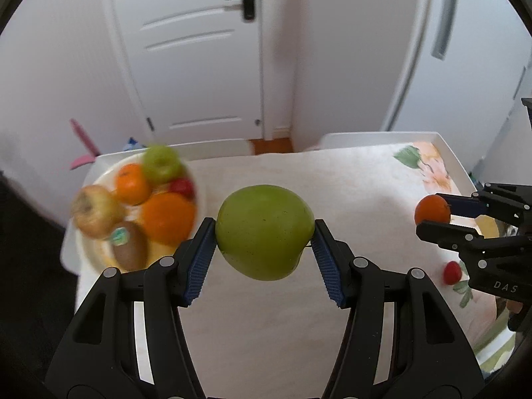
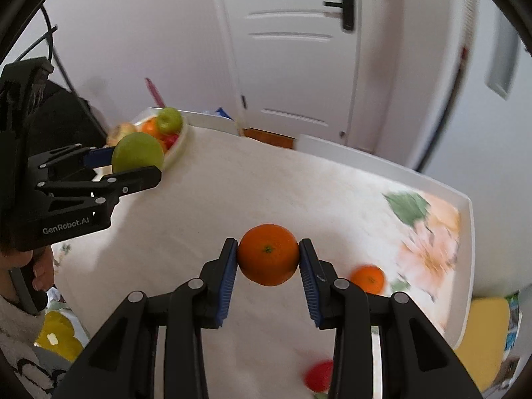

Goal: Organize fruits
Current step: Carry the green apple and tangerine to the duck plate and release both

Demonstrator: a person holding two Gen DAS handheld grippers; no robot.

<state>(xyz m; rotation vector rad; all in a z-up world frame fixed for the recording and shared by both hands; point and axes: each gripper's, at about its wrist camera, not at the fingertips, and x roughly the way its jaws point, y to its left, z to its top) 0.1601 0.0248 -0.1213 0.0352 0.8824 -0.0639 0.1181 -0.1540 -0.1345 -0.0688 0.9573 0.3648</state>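
My left gripper (image 1: pixel 265 232) clamps the big green apple (image 1: pixel 264 231), right gripper (image 2: pixel 268 255) the small orange mandarin (image 2: pixel 268 254); I'd lower each gently into the heaped white fruit plate (image 1: pixel 87 247).

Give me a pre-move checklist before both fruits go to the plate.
1. Left gripper clamped on the green apple: ok.
2. Right gripper clamped on the orange: ok.
3. Both fruits lifted off the table: cannot tell.
4. Free room on the plate: not ok, already crowded.
5. Loose fruit left: a second orange and a red fruit on the table: not ok.
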